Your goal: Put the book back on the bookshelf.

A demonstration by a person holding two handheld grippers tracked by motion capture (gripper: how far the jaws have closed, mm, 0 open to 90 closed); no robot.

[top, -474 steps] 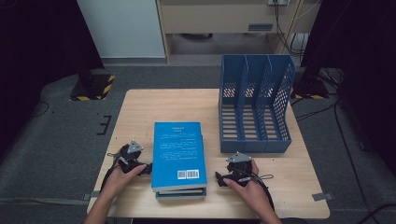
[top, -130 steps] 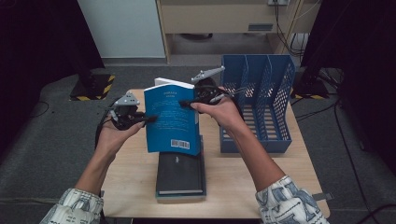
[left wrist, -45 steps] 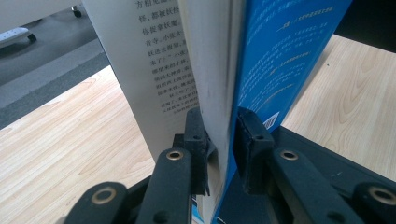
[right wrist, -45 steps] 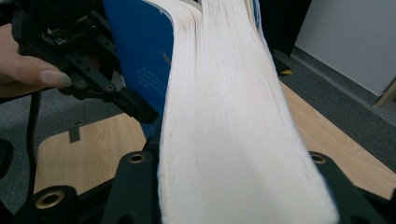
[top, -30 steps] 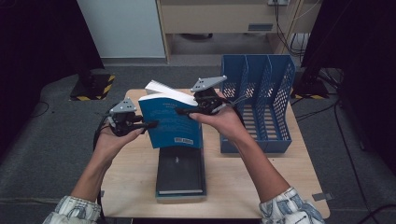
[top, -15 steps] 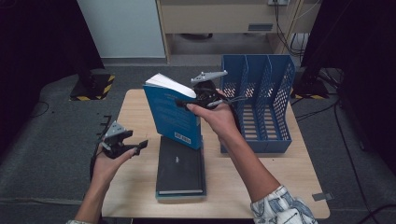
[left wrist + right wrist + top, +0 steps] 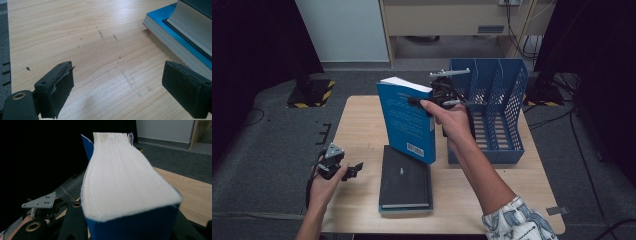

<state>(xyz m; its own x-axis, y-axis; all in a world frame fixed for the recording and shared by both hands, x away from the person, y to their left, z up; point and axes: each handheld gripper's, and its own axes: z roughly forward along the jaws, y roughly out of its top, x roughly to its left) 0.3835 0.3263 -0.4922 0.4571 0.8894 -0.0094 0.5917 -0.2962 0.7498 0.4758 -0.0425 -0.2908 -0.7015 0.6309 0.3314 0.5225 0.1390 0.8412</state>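
The blue book [image 7: 408,120] stands upright in the air above the table [image 7: 357,120], clamped at its edge in my right gripper [image 7: 419,102], just left of the blue file rack [image 7: 492,115]. My left gripper [image 7: 354,170] has just been opening, its jaws apart and holding nothing, low beside the black book [image 7: 406,177].

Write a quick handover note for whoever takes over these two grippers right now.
Right gripper: shut on the blue book, held upright above the table.
Left gripper: fingers have just been opening, nothing between them, low over the table beside the stack.
Done: blue book lifted off the stack; black book now on top.
Left: probably stand the blue book in the blue file rack, whose slots look free.
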